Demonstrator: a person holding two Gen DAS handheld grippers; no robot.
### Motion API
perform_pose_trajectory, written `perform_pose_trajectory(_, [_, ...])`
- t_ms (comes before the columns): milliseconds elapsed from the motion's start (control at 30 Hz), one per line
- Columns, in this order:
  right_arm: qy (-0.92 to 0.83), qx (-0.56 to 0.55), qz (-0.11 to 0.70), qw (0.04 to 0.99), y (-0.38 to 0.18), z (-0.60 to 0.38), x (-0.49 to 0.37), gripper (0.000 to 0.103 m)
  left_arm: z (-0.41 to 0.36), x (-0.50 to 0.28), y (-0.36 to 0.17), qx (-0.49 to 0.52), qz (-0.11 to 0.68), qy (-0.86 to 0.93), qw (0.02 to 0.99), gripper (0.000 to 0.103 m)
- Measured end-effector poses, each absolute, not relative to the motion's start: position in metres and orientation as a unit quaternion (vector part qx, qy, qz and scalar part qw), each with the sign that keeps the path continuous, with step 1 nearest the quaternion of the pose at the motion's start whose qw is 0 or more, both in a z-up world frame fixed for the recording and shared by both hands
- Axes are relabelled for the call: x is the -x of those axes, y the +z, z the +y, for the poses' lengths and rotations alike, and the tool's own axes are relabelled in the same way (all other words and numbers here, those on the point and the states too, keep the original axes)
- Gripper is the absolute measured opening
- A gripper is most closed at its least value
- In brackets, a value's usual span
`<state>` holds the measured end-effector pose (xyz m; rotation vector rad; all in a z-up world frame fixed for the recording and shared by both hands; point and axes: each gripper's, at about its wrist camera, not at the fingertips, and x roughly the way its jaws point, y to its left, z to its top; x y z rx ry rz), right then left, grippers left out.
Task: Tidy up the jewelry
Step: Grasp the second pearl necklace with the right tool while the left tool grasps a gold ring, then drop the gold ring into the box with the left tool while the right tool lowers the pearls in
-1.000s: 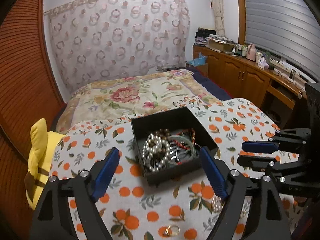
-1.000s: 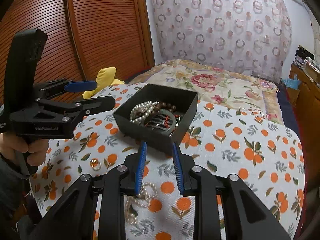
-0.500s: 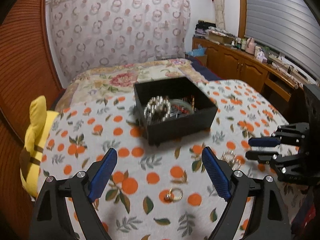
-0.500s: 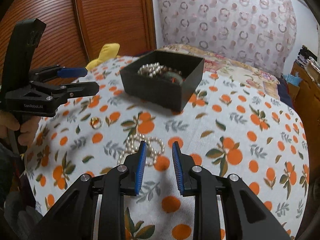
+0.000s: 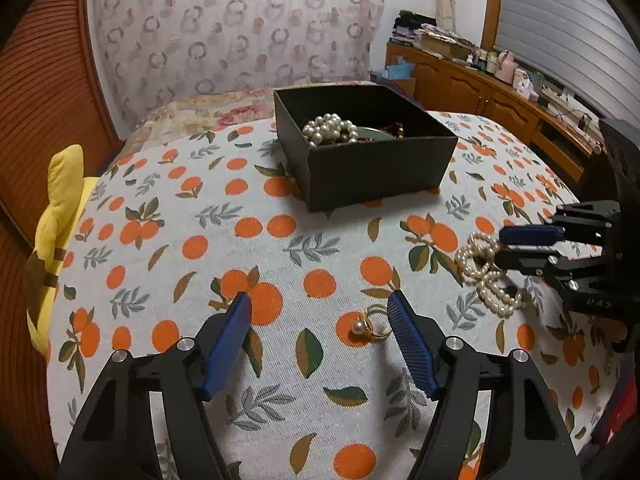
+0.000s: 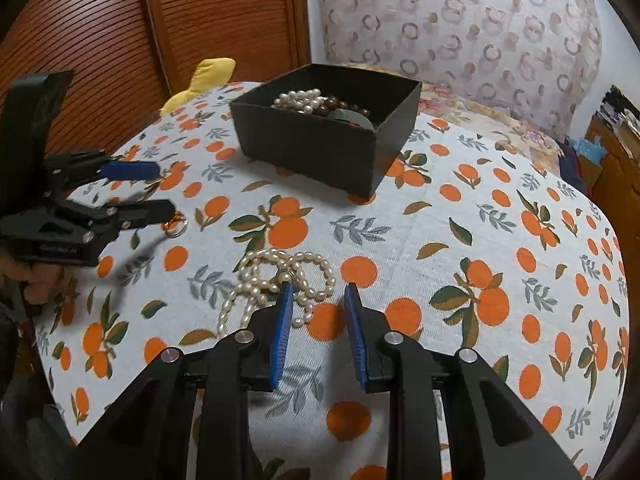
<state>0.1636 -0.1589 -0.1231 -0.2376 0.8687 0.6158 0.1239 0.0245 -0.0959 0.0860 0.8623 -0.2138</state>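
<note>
A ring-patterned curtain [image 5: 240,32] is hanging across the back wall. Slatted wooden doors [image 6: 120,32] are standing on one side, a cluttered wooden cabinet [image 5: 480,92] is running under a shuttered window [image 5: 560,32], and a floral bedspread [image 5: 208,110] is lying behind.

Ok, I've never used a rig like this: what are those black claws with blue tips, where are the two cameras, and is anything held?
They are hand-held grippers, one per hand, each carrying a camera that looks along its fingers. The left gripper, whose jaws have just been closing, hovers open around a gold pearl ring on the orange-print cloth. The right gripper is open, nothing between its pads, at a loose pearl strand. The black box behind holds more pearls and beads. Nothing is held.
</note>
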Motion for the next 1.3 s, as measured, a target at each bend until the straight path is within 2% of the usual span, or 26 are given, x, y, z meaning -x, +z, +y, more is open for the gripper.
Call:
perform_pose_trajectory(167, [0.288,0.137,0.413,0.853,-0.123,-0.151,-0.158,0.029,0.023,-0.123,-0.099,-0.040,0.422,-0.104,0.900,0.067])
perform_pose_trajectory(200, [0.289,0.137,0.414,0.852,-0.123,-0.152,-0.157,0.025,0.023,-0.123,-0.099,-0.039,0.422,-0.106,0.899,0.066])
perform_pose_trajectory(300, [0.295,0.145,0.412,0.850,-0.123,-0.153,-0.154,0.006,0.022,-0.122,-0.101,-0.039,0.425,-0.109,0.898,0.057])
perform_pose_trajectory(367, [0.298,0.145,0.412,0.849,-0.123,-0.154,-0.154,0.005,0.022,-0.122,-0.103,-0.036,0.427,-0.113,0.896,0.051])
perform_pose_trajectory(500, [0.299,0.140,0.408,0.851,-0.123,-0.156,-0.153,0.005,0.022,-0.121,-0.103,-0.030,0.424,-0.118,0.897,0.030])
perform_pose_trajectory(767, [0.301,0.129,0.402,0.855,-0.118,-0.158,-0.155,0.005,0.011,-0.125,-0.104,-0.056,0.423,-0.120,0.896,0.024])
perform_pose_trajectory(833, [0.302,0.127,0.398,0.857,-0.116,-0.159,-0.155,0.005,0.007,-0.124,-0.103,-0.063,0.422,-0.126,0.895,0.012])
perform_pose_trajectory(1067, [0.309,0.116,0.367,0.870,-0.091,-0.163,-0.151,0.005,0.010,-0.120,-0.096,-0.047,0.416,-0.128,0.899,0.009])
perform_pose_trajectory(1300, [0.318,0.104,0.319,0.887,-0.051,-0.164,-0.145,0.005,0.016,-0.120,-0.065,-0.020,0.383,-0.126,0.915,0.009])
